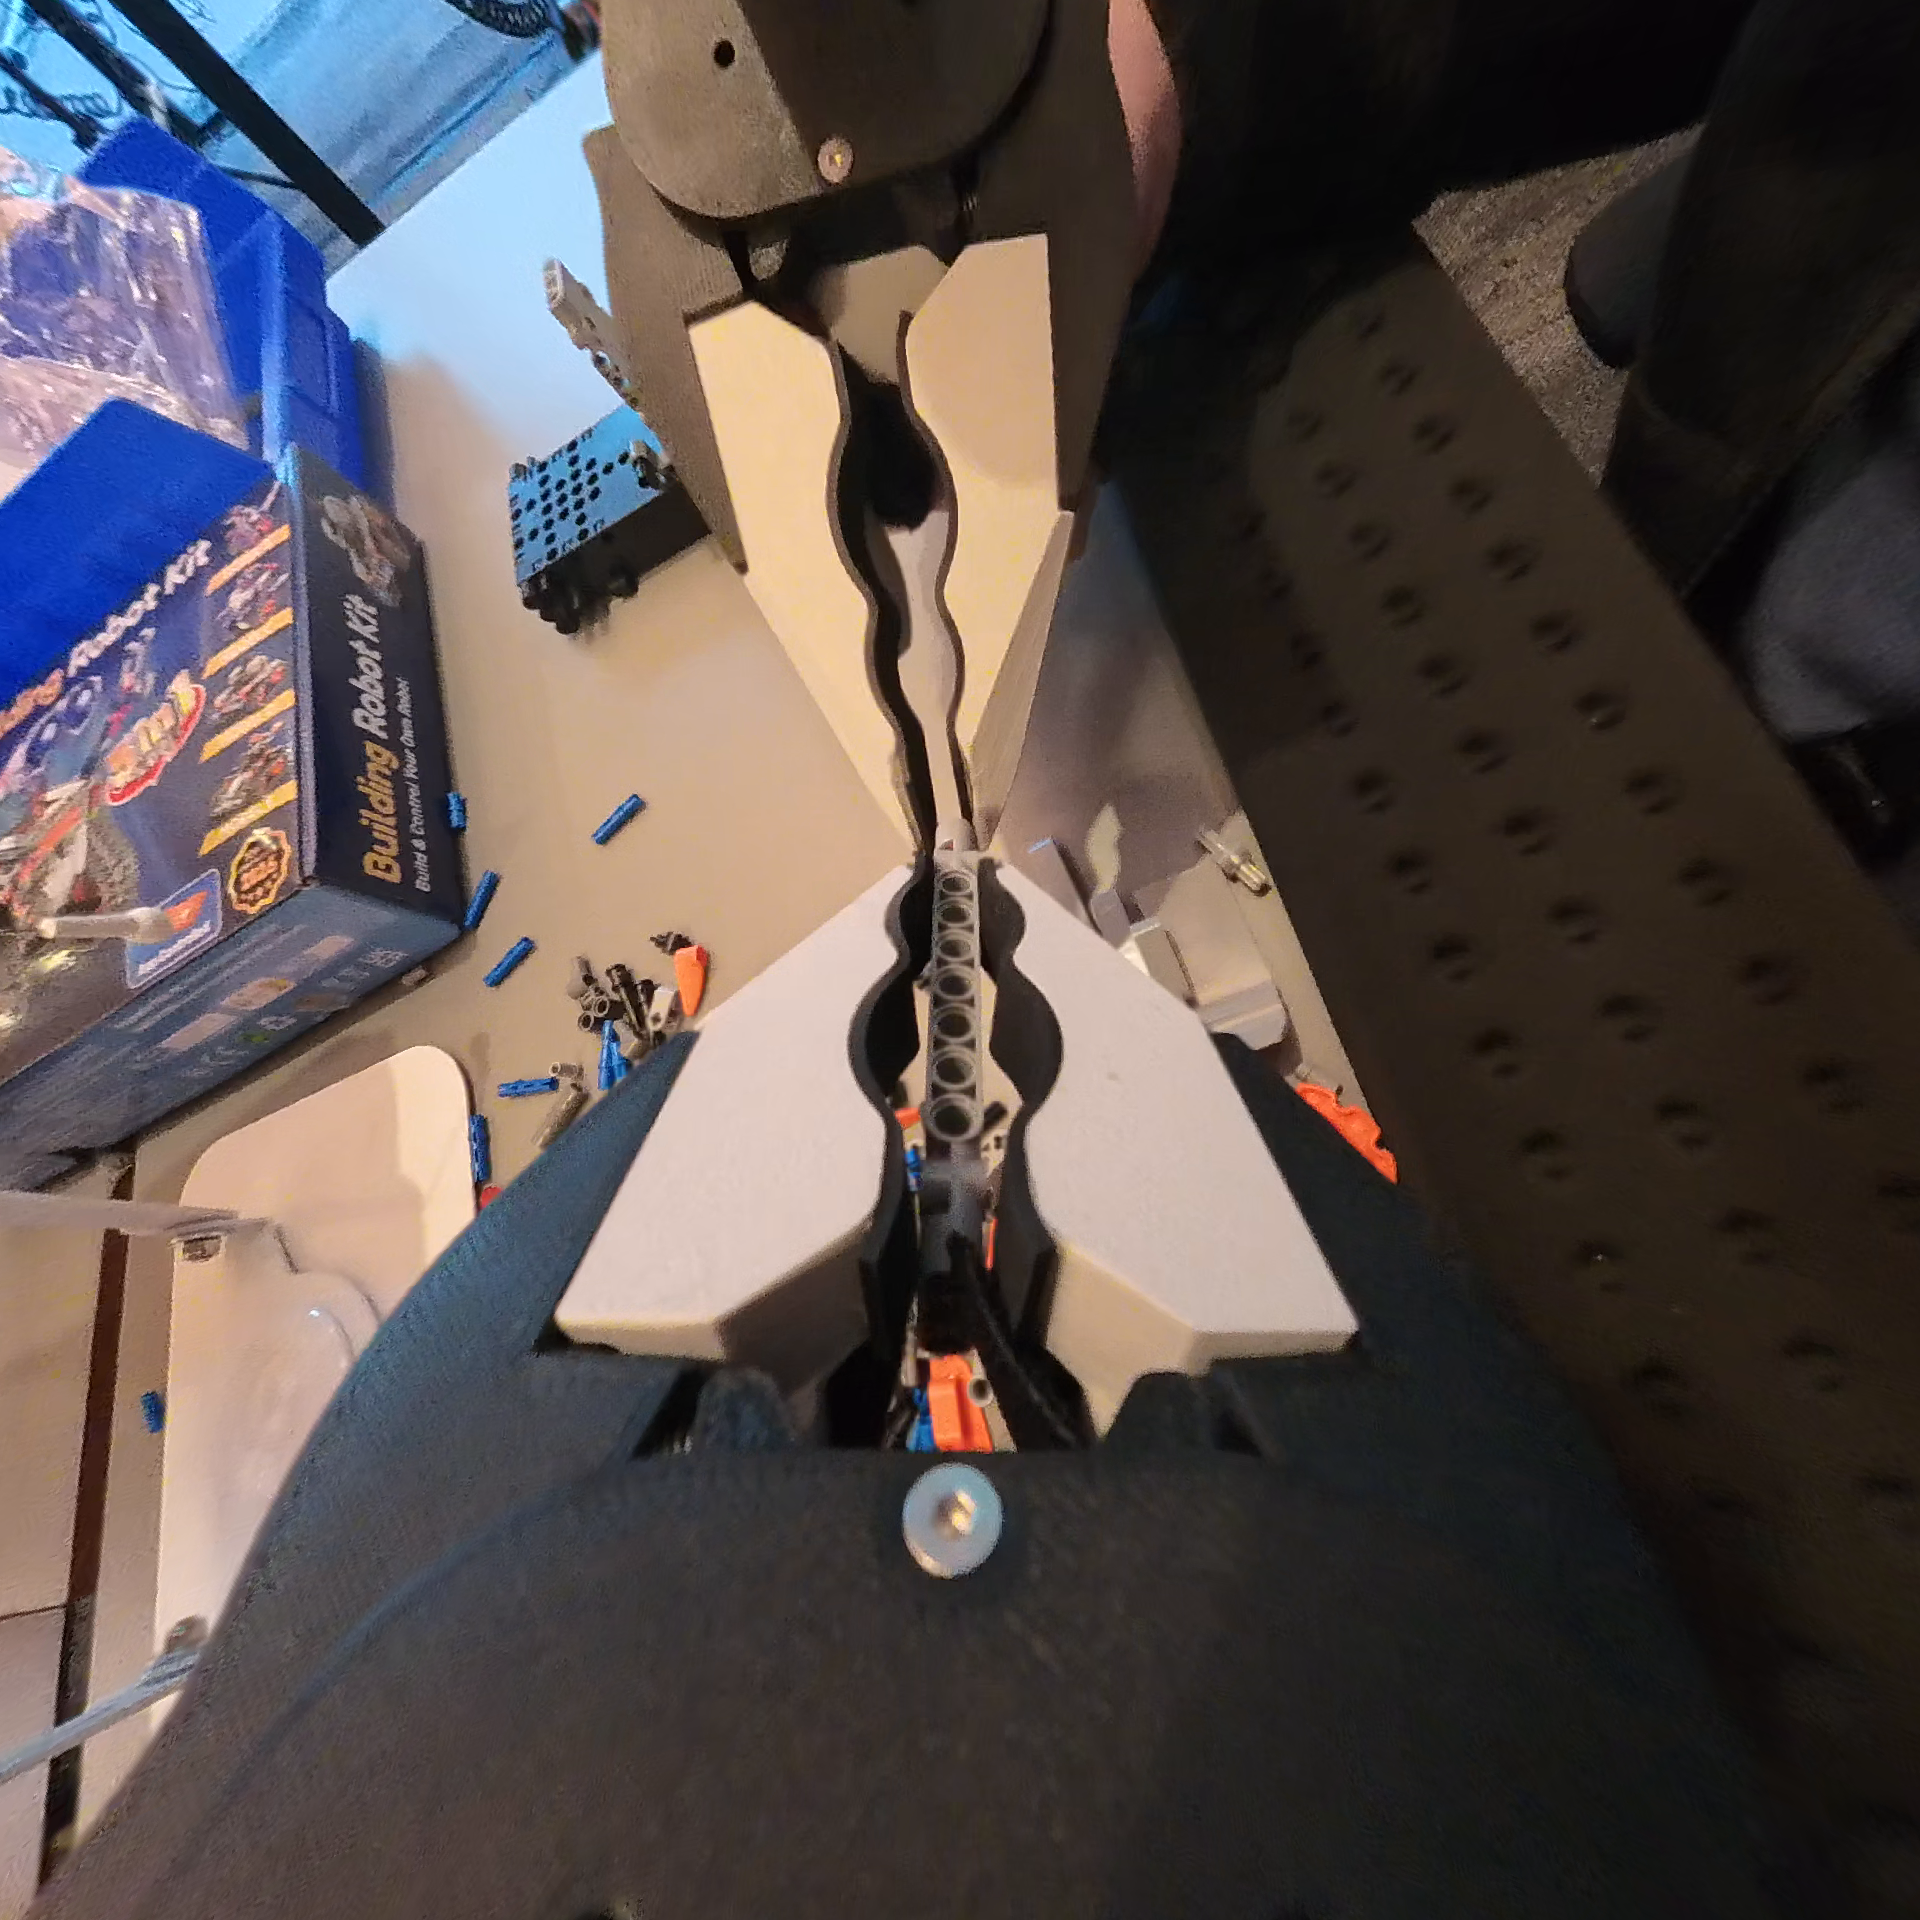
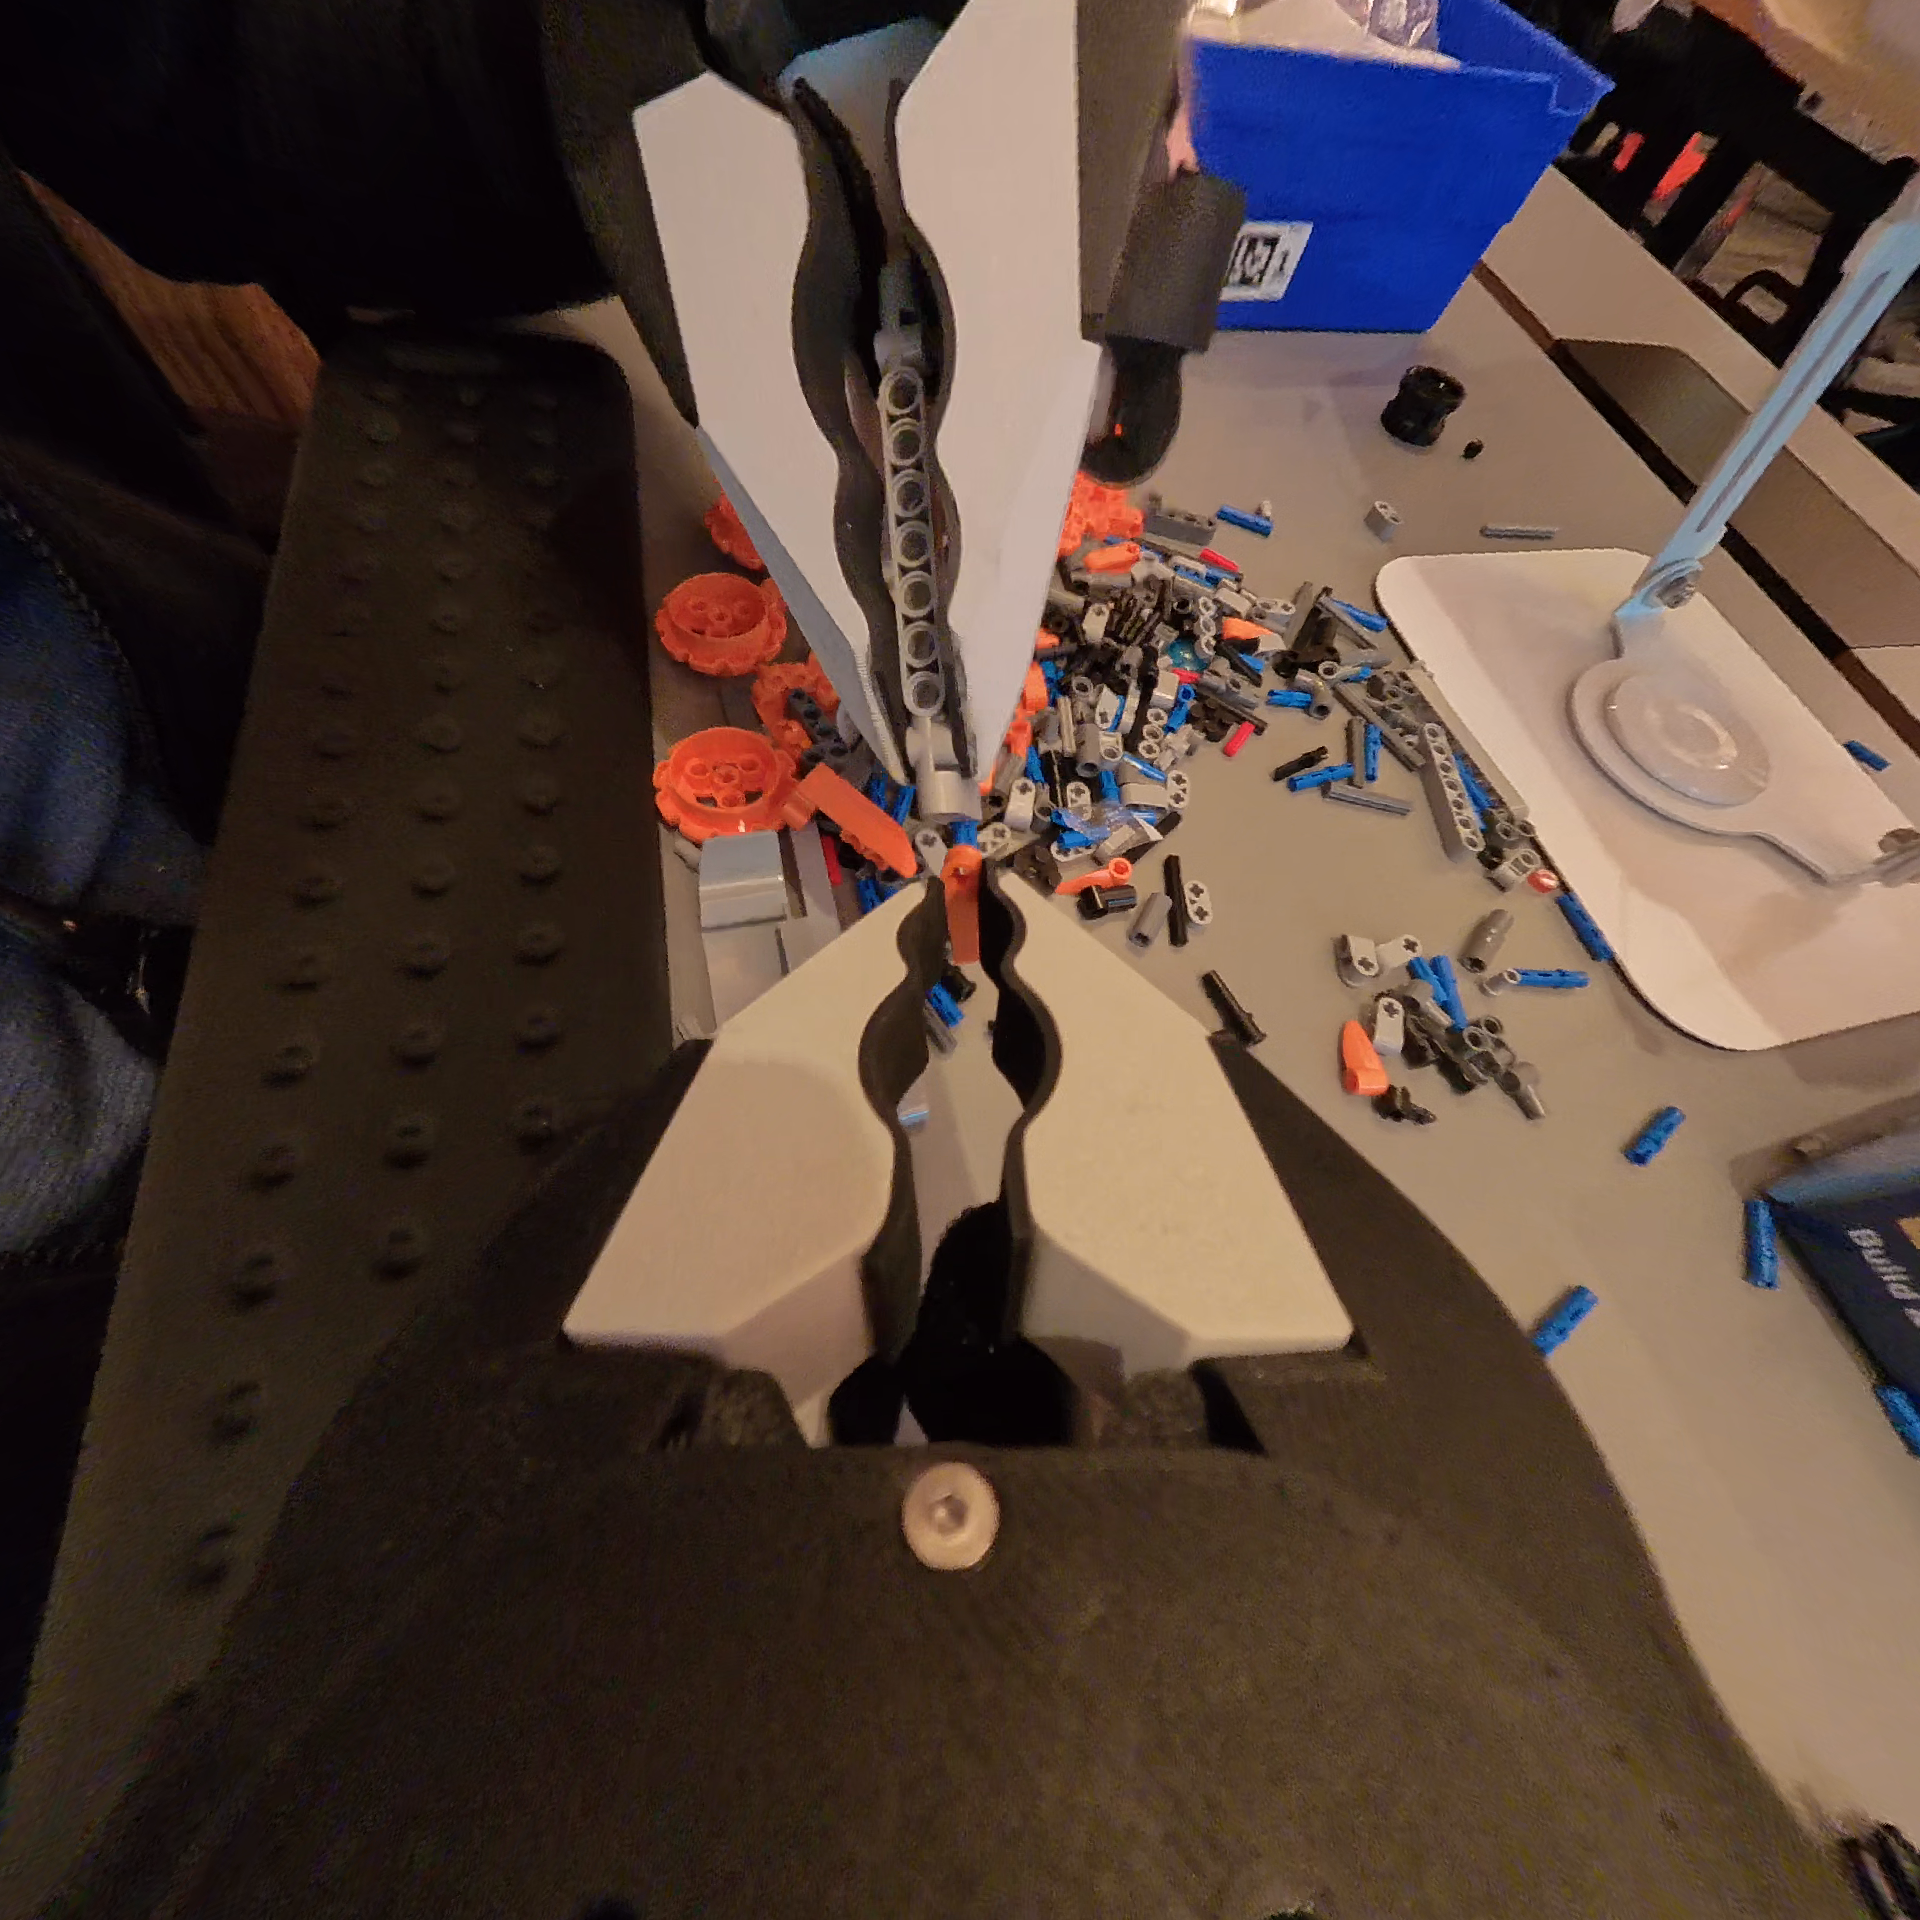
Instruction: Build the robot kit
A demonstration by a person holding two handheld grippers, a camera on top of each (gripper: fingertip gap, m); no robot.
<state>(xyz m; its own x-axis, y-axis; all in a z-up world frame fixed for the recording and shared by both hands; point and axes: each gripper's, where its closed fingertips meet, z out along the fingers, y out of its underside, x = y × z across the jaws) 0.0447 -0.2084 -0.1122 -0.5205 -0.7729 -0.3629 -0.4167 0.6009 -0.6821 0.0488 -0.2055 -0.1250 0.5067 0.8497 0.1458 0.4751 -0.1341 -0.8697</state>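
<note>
Scattered building parts litter the grey table (image 1: pixel 727 727); from the left wrist, the left gripper (image 1: pixel 951 883) clamps a grey holed beam (image 1: pixel 951 997) lengthwise, while from the right wrist, the right gripper (image 2: pixel 961 894) pinches an orange piece (image 2: pixel 961 909) just below that beam's tip.

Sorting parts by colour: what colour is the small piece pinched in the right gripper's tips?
Orange piece, clearest in the right wrist view, held by the right gripper.

Your left gripper (image 1: pixel 951 883): clamped on a grey holed beam (image 1: pixel 951 1003), its fingers (image 1: pixel 769 1132) pressed along it.
Facing you: the right gripper (image 1: pixel 951 805), tips meeting yours at the beam's far end.
Beside you: a printed kit box (image 1: pixel 239 769), scattered blue pins (image 1: pixel 618 818), a black holed block (image 1: pixel 582 520).
</note>
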